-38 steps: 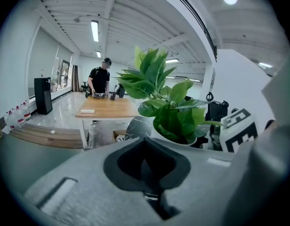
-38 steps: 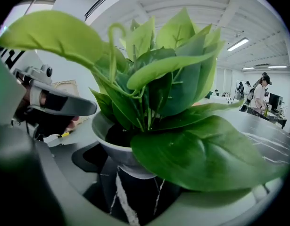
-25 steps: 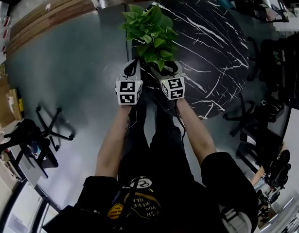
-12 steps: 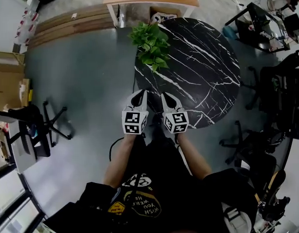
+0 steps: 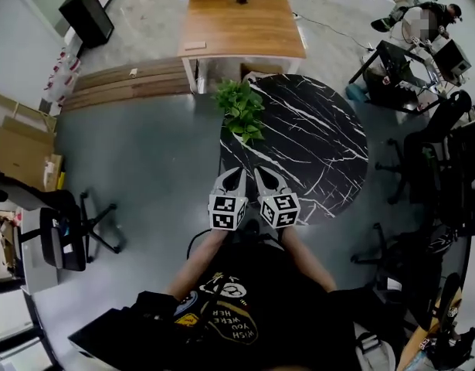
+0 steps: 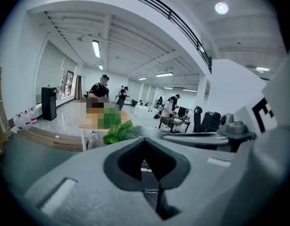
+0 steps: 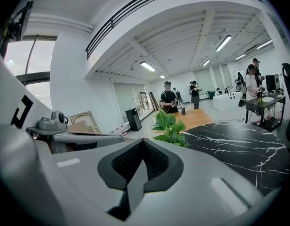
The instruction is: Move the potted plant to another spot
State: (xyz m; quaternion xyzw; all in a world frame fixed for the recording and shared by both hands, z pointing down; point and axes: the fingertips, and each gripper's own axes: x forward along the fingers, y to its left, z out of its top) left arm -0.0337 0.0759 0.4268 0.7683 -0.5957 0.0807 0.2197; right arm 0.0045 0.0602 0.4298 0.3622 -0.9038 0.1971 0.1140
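Head view looks steeply down on a round black table (image 5: 322, 141) with white veins, which stands on a grey floor (image 5: 137, 161). The potted plant (image 5: 241, 108) is at the far left rim of this table, just beside a wooden desk (image 5: 241, 25). Its green leaves hide the pot, so you cannot see exactly how the pot sits.

You hold both tools side by side in front of your body, above the near rim of the table. The left gripper (image 5: 239, 171) and the right gripper (image 5: 260, 170) are near each other and point toward the plant, but both are well apart from it. Neither one touches the leaves.

In the left gripper view the two jaws meet at their tips and nothing is between them. Only a bit of the dark table top shows through the hollow behind the tips. In the right gripper view the jaws are also pressed together, pad against pad, and they have hold of nothing. The plant appears beyond them at the table's edge.

An office chair (image 5: 67, 230) stands on the floor to your left, and flat cardboard (image 5: 17, 149) lies near the wall. Some people (image 7: 169, 98) stand far behind the desk.
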